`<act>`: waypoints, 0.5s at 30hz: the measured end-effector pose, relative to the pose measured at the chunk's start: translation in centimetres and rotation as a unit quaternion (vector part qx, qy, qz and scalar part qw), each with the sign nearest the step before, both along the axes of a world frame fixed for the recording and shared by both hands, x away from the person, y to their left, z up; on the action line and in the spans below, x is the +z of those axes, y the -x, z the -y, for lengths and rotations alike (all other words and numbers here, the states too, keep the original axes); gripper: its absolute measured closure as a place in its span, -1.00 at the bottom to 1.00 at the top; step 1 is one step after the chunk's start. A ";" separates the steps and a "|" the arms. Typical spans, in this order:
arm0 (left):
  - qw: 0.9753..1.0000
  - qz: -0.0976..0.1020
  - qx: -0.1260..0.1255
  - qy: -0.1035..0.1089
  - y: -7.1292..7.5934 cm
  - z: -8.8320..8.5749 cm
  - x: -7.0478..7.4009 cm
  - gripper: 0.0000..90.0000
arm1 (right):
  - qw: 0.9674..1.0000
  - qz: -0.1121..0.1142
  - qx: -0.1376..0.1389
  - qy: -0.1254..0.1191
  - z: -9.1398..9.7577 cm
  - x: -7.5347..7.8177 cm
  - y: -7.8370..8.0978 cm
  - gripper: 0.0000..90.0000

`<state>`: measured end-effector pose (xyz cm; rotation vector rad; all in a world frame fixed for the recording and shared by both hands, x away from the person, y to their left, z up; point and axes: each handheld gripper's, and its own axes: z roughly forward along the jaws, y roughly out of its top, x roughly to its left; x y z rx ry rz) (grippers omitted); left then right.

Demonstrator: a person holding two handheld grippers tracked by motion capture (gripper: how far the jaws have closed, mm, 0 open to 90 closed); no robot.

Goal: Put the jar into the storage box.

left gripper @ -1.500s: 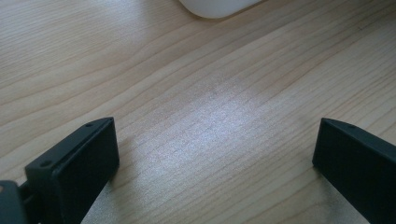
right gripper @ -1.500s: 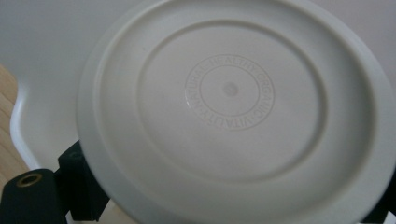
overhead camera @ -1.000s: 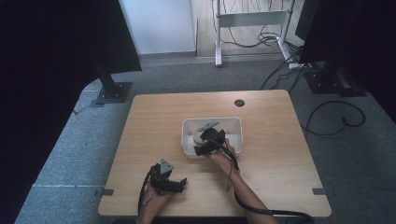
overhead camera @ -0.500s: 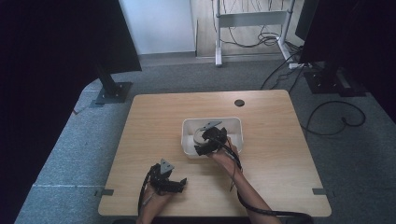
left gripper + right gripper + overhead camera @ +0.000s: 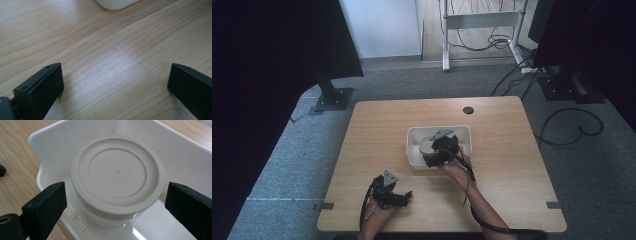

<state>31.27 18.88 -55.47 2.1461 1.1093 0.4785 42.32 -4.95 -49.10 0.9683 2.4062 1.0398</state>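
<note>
Right gripper (image 5: 113, 202) hovers over the round cream plastic lidded tub (image 5: 117, 178), which sits inside the white rectangular plastic bin (image 5: 414, 150); compared with a second ago it has barely shifted, jaws spread astride the lid, so a grasp looks imminent. Bin walls crowd the tub closely. Left gripper (image 5: 115, 82) rests agape on the bare wooden table (image 5: 377, 130).

Some things are partly hidden

The right gripper (image 5: 432, 160) covers most of the round tub (image 5: 428, 145) from above, and the white bin (image 5: 115, 3) is cut off at the top edge.
</note>
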 end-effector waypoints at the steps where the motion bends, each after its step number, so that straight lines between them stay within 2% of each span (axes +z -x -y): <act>1: 1.000 0.000 -0.001 0.000 0.0 0.0 0.0 -1.00 | 1.000 0.001 0.001 0.000 0.1 0.0 0.1 -0.91; 15: 1.000 0.000 -0.001 0.001 0.0 0.0 0.0 -1.00 | 1.000 0.014 0.007 -0.006 1.9 0.1 1.6 -0.91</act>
